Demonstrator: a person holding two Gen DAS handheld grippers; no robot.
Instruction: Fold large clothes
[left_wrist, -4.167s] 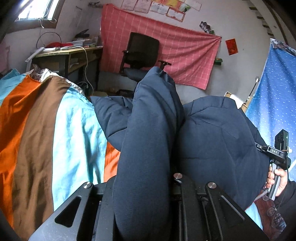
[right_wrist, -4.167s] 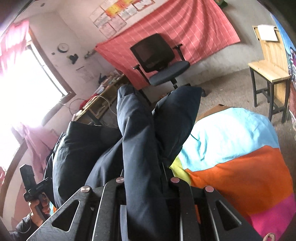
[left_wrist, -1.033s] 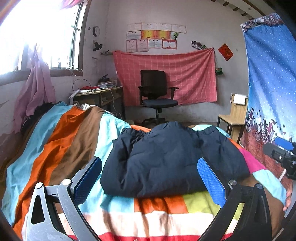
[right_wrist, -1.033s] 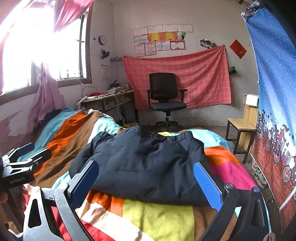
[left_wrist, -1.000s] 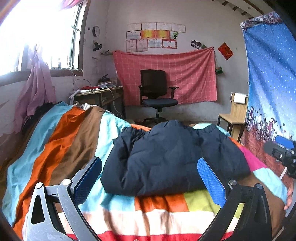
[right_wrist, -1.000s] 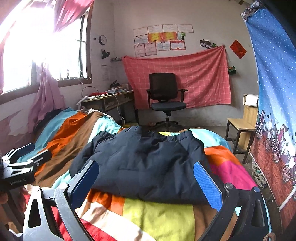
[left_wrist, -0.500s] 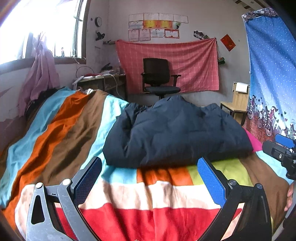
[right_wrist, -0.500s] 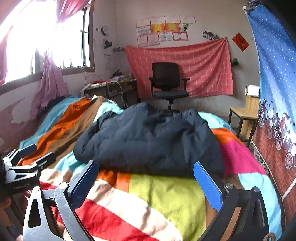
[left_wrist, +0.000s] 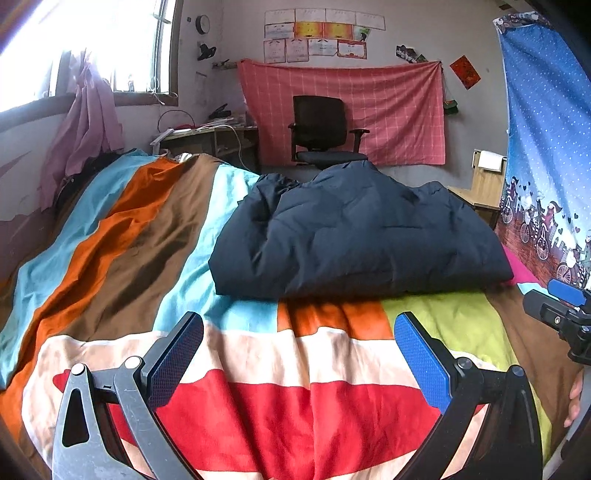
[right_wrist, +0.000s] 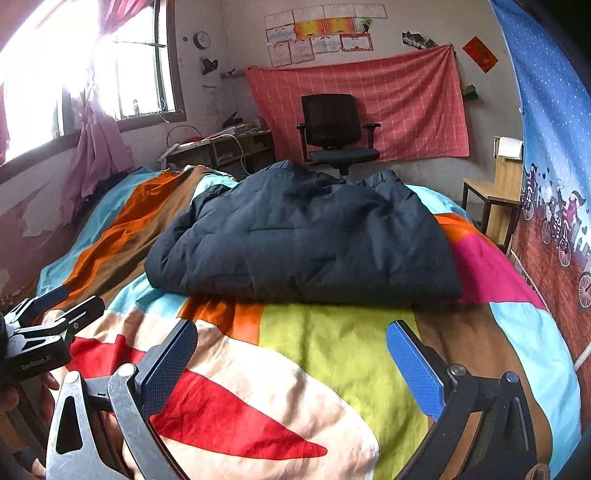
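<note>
**Folded jacket on the bed, both grippers wide open and empty**

The dark navy padded jacket (left_wrist: 354, 236) lies folded in a thick bundle on the bed (left_wrist: 303, 369), in the middle of both views. It rests on the striped, many-coloured bedcover (right_wrist: 332, 354), and its near edge runs across the frame just above the orange and yellow-green blocks of the cover.

The left gripper (left_wrist: 298, 356) fills the lower part of the left wrist view. Its two blue pads (left_wrist: 421, 356) stand far apart, with only the bedcover between them; it holds nothing and does not touch the jacket. The right gripper (right_wrist: 291, 363) is in the lower part of the right wrist view, equally wide open, with nothing between its fingers, and it is also apart from the jacket. Each gripper appears at the edge of the other view: the right one at the right edge, the left one at the lower left.

Behind the bed, in the upper centre, a black office chair (left_wrist: 321, 129) stands before a pink checked cloth (left_wrist: 399, 110) on the wall. A desk (right_wrist: 221, 147) stands to the left of the chair, under the window (right_wrist: 140, 74).
</note>
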